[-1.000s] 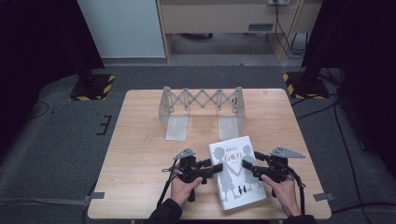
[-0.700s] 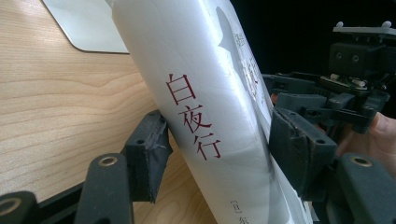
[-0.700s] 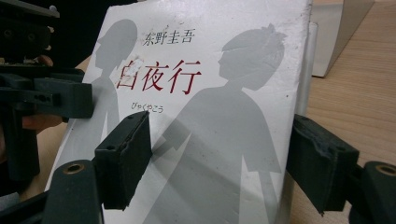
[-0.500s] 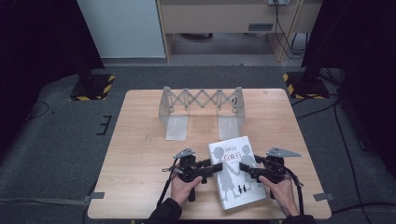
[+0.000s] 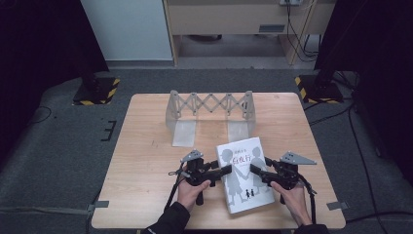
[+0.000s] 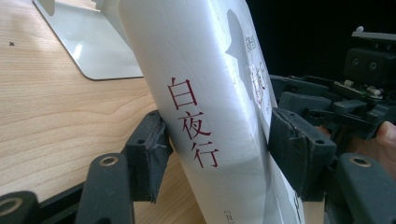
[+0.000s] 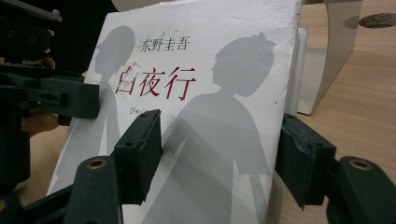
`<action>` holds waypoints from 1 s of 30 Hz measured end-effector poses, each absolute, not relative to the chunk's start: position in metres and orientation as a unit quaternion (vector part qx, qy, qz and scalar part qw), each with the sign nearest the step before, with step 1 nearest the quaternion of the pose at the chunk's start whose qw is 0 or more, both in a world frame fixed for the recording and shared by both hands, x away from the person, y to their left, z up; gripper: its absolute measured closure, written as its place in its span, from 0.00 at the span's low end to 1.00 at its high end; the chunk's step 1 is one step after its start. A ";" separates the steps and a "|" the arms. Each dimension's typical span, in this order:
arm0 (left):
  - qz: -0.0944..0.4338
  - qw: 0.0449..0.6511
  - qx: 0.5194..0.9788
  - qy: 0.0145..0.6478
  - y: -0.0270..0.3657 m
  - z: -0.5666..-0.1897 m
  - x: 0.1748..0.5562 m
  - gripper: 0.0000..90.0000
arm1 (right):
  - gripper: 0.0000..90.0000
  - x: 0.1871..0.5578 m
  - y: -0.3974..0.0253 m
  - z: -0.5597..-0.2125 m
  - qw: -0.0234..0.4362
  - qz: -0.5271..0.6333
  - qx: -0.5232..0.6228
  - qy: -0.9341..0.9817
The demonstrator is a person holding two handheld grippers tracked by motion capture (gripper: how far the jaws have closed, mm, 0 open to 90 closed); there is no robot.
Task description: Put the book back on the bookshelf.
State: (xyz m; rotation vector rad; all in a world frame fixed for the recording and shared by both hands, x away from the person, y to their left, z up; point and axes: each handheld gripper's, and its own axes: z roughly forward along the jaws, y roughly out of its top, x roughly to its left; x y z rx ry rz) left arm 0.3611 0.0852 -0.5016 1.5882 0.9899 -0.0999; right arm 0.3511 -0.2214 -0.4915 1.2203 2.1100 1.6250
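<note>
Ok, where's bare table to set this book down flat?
Free: the wood left of the left gripper, toward the table edge, and the right strip beyond the book. Crowded: the far middle, where the folding rack stands.

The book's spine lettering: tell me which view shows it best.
The left gripper view: the book's spine faces the camera, its red characters large between the left gripper's jaws. The right gripper view shows the front cover; the high view shows the cover, small.

Matt white paper book [image 5: 243, 175] — pale smooth wood table [image 5: 146, 146] — dull metal rack [image 5: 210, 109].
</note>
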 end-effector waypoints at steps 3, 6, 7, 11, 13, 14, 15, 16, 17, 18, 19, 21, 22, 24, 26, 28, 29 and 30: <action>-0.050 0.601 0.677 0.422 0.083 -0.503 0.364 0.43 | 0.41 0.351 -0.223 -0.491 0.102 0.554 0.417 0.714; -0.068 0.609 0.672 0.417 0.082 -0.506 0.367 0.44 | 0.42 0.350 -0.224 -0.491 0.100 0.557 0.413 0.713; -0.068 0.609 0.671 0.418 0.082 -0.506 0.367 0.44 | 0.42 0.350 -0.224 -0.491 0.100 0.557 0.413 0.713; -0.065 0.602 0.678 0.417 0.081 -0.506 0.369 0.42 | 0.42 0.351 -0.224 -0.492 0.096 0.556 0.416 0.713; -0.068 0.601 0.678 0.418 0.080 -0.507 0.371 0.41 | 0.43 0.351 -0.223 -0.492 0.100 0.556 0.415 0.713; -0.069 0.601 0.676 0.421 0.078 -0.508 0.372 0.41 | 0.43 0.351 -0.224 -0.492 0.101 0.555 0.415 0.714; -0.069 0.602 0.676 0.420 0.077 -0.508 0.374 0.41 | 0.44 0.351 -0.224 -0.492 0.099 0.554 0.419 0.712; -0.074 0.601 0.676 0.421 0.077 -0.508 0.375 0.41 | 0.44 0.352 -0.226 -0.493 0.098 0.554 0.420 0.712; -0.074 0.601 0.676 0.421 0.077 -0.508 0.375 0.41 | 0.44 0.352 -0.226 -0.493 0.098 0.554 0.420 0.712; -0.078 0.603 0.673 0.422 0.077 -0.509 0.376 0.41 | 0.44 0.352 -0.227 -0.493 0.098 0.554 0.421 0.712; -0.081 0.602 0.672 0.423 0.078 -0.509 0.376 0.42 | 0.44 0.352 -0.227 -0.493 0.094 0.554 0.424 0.710; -0.078 0.602 0.672 0.424 0.077 -0.509 0.376 0.43 | 0.44 0.353 -0.228 -0.495 0.093 0.556 0.426 0.708; -0.075 0.605 0.670 0.424 0.077 -0.508 0.375 0.43 | 0.44 0.353 -0.228 -0.496 0.092 0.555 0.429 0.707; -0.074 0.608 0.667 0.424 0.076 -0.507 0.374 0.44 | 0.44 0.352 -0.228 -0.495 0.093 0.556 0.431 0.705; -0.073 0.615 0.663 0.421 0.077 -0.506 0.372 0.45 | 0.42 0.351 -0.230 -0.496 0.089 0.556 0.433 0.704; -0.074 0.614 0.663 0.421 0.077 -0.504 0.371 0.46 | 0.36 0.346 -0.235 -0.499 0.079 0.547 0.433 0.712; -0.074 0.614 0.663 0.421 0.077 -0.504 0.371 0.46 | 0.36 0.346 -0.235 -0.499 0.079 0.547 0.433 0.712; -0.074 0.613 0.663 0.422 0.077 -0.504 0.371 0.46 | 0.33 0.343 -0.237 -0.501 0.071 0.540 0.430 0.720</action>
